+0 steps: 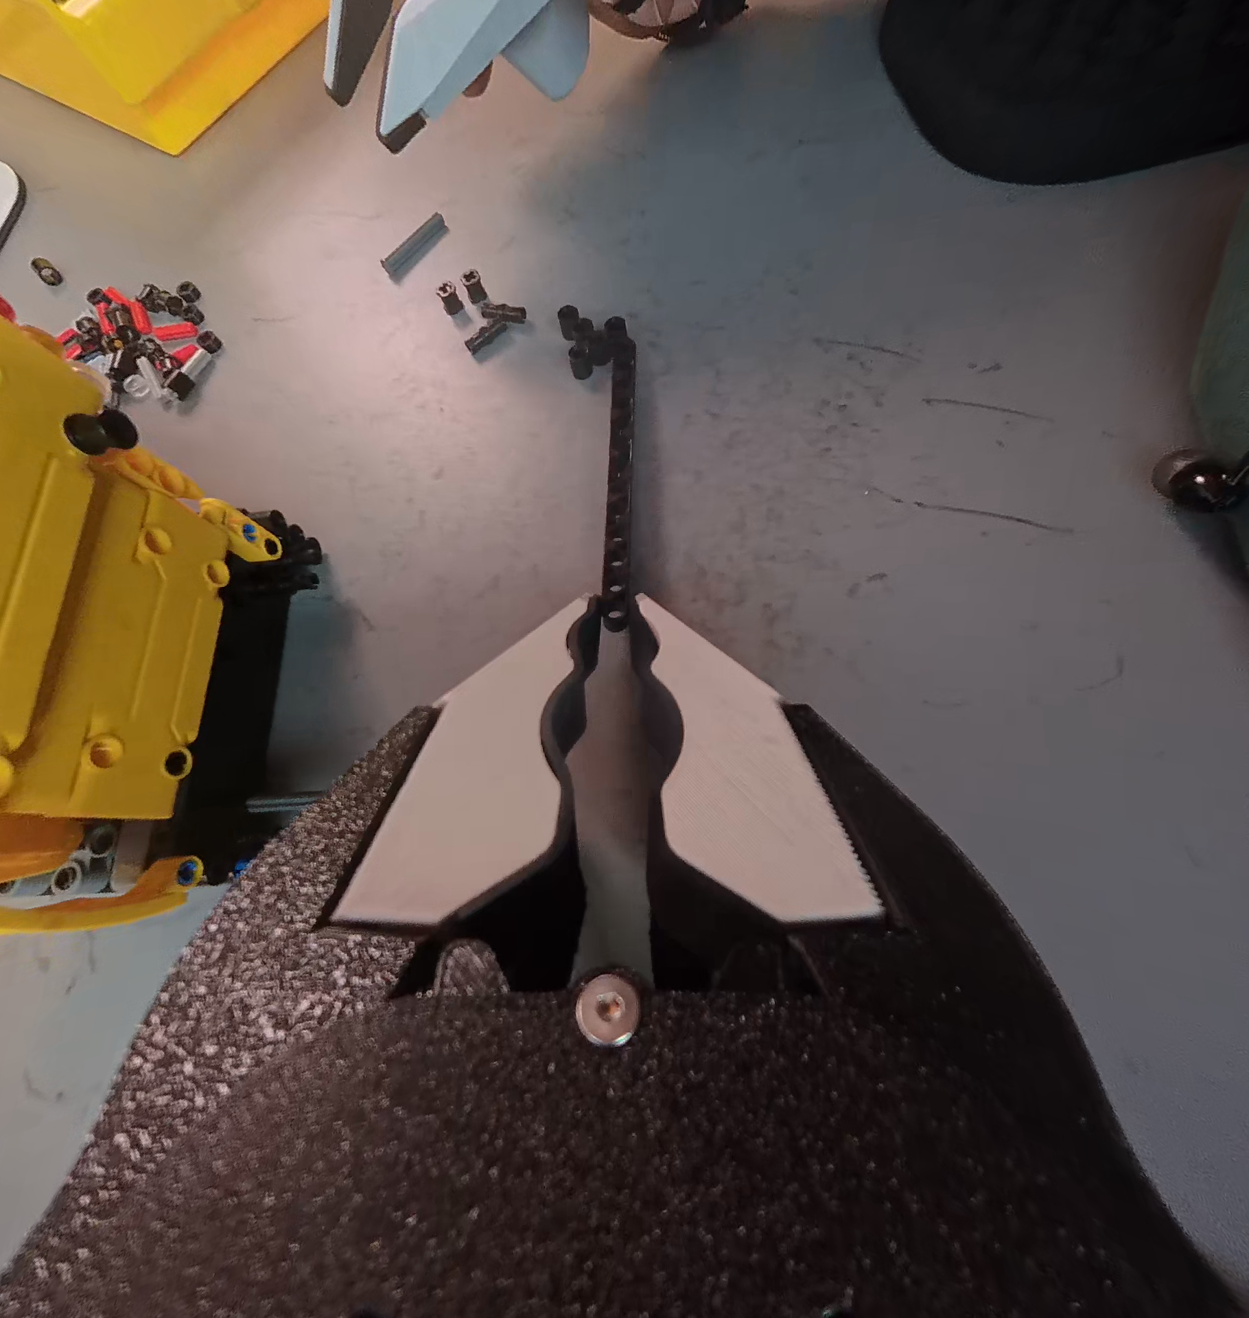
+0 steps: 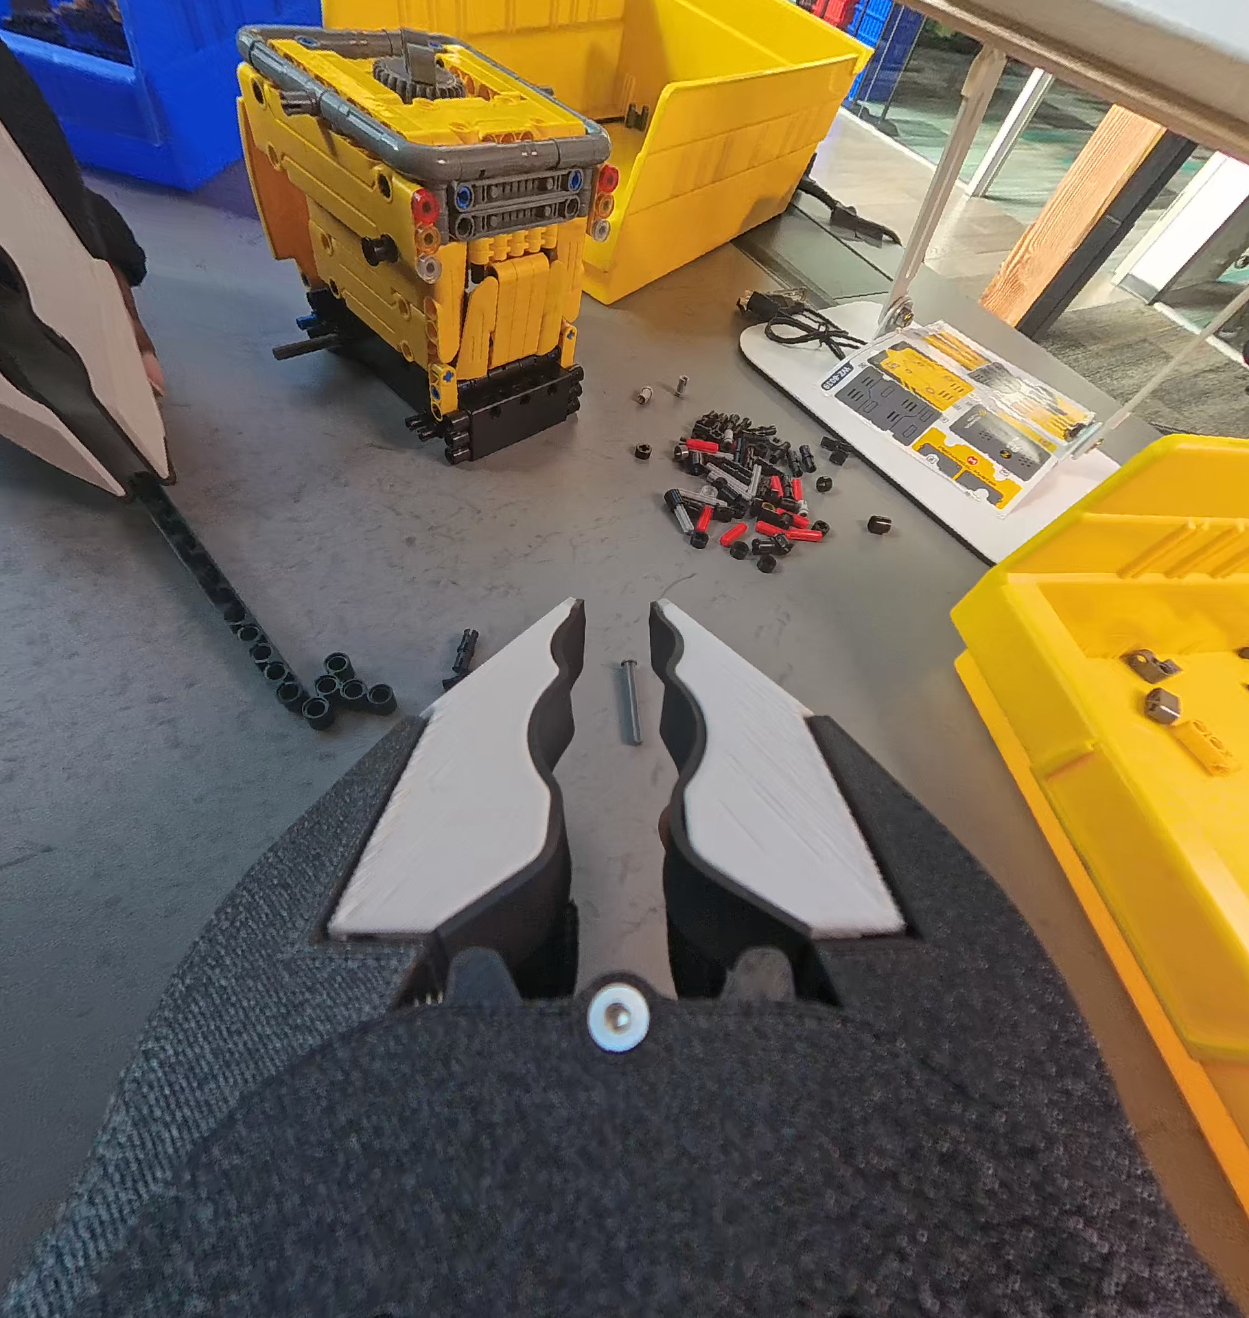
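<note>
left wrist view: left tool (image 1: 616, 615) pinches black beam (image 1: 622, 471); right tool (image 2: 616, 619) slightly parted, empty.

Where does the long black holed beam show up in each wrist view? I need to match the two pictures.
Left wrist view: the black beam runs up the centre, its near end clamped in the left gripper.
Right wrist view: the beam lies at left, slanting down from the left gripper.
Shared landmark: the yellow model truck.
</note>
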A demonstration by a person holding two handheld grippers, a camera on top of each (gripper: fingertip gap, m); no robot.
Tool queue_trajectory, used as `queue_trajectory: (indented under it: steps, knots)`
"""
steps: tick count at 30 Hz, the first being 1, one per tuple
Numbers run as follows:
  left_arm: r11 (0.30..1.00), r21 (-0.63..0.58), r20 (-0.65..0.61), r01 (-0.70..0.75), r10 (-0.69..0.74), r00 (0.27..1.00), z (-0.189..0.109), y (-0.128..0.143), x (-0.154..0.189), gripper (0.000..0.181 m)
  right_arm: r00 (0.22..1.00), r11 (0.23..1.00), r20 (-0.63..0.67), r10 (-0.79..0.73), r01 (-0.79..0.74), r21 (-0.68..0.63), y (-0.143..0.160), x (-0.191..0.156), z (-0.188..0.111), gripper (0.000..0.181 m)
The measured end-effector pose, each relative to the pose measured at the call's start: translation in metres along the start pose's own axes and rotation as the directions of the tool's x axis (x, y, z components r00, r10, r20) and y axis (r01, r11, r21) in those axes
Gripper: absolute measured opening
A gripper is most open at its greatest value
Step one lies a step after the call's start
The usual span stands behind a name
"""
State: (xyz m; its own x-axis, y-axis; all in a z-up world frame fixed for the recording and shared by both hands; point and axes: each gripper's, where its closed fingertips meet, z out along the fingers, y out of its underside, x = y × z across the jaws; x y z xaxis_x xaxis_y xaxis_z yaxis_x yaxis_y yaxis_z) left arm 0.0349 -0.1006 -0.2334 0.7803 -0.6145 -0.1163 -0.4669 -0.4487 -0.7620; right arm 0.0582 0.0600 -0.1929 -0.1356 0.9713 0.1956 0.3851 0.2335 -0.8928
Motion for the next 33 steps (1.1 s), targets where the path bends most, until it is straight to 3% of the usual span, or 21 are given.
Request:
queue_trajectory:
  steps: [12,18,26,33]
  knots:
    - [0.985,0.171,0.072,0.036,-0.048,0.996,-0.025,-0.025,-0.020,0.007,0.996,0.999,0.086,0.020,-0.017,-0.044,0.006,-0.014,0.002,0.028]
    - [0.993,0.113,0.099,0.030,-0.041,0.994,-0.021,-0.015,-0.023,0.007,0.994,0.997,0.109,0.015,-0.006,-0.082,0.011,-0.021,0.003,0.036]
    - [1.000,0.003,0.074,0.031,-0.032,0.997,-0.008,0.005,-0.018,0.006,0.986,0.985,0.164,0.039,-0.010,-0.172,0.023,-0.034,0.005,0.059]
    - [0.999,-0.048,0.034,0.015,-0.013,0.999,-0.001,0.013,-0.011,0.006,0.989,0.971,0.140,0.055,-0.021,-0.237,0.034,-0.030,0.005,0.051]
